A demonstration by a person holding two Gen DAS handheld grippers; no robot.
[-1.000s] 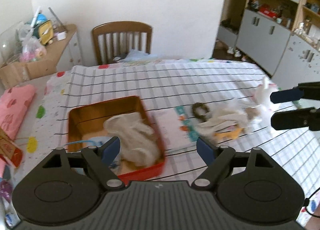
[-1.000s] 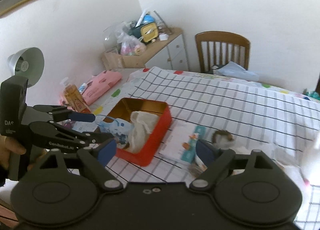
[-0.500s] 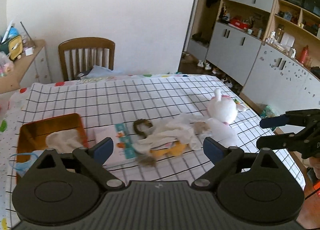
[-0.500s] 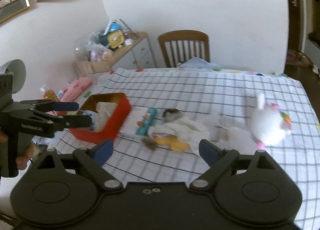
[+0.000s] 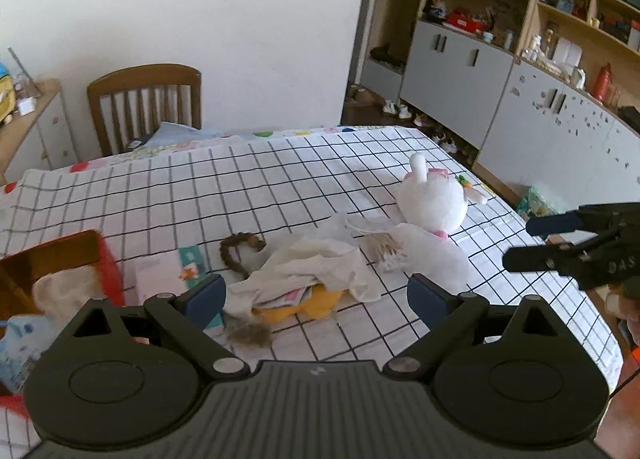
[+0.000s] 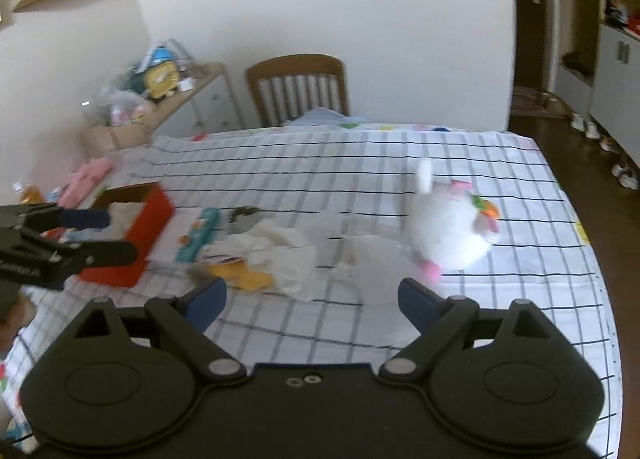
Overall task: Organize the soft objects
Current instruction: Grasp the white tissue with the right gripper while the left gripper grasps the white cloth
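Observation:
A white plush bunny [image 5: 434, 201] lies on the checked tablecloth, also in the right wrist view [image 6: 448, 233]. A heap of cream cloth [image 5: 316, 269] covers a yellow soft toy [image 5: 298, 305], with a white gauzy piece [image 5: 424, 255] beside it. A brown scrunchie [image 5: 240, 249] lies behind the heap. A red tin [image 5: 60, 263] at the left holds a cream cloth [image 5: 64, 291]. My left gripper [image 5: 318, 297] is open and empty, just short of the heap. My right gripper [image 6: 312, 299] is open and empty, near the table's front edge.
A booklet [image 5: 164, 277] lies between tin and heap. A wooden chair [image 5: 146, 105] stands at the table's far side. A sideboard with clutter [image 6: 160, 99] is at the far left. Grey cabinets [image 5: 520, 99] line the right wall. The table edge [image 6: 596, 279] drops at the right.
Both grippers have swung right, away from the red tin towards the cloth heap and bunny. Both stayed open and empty.

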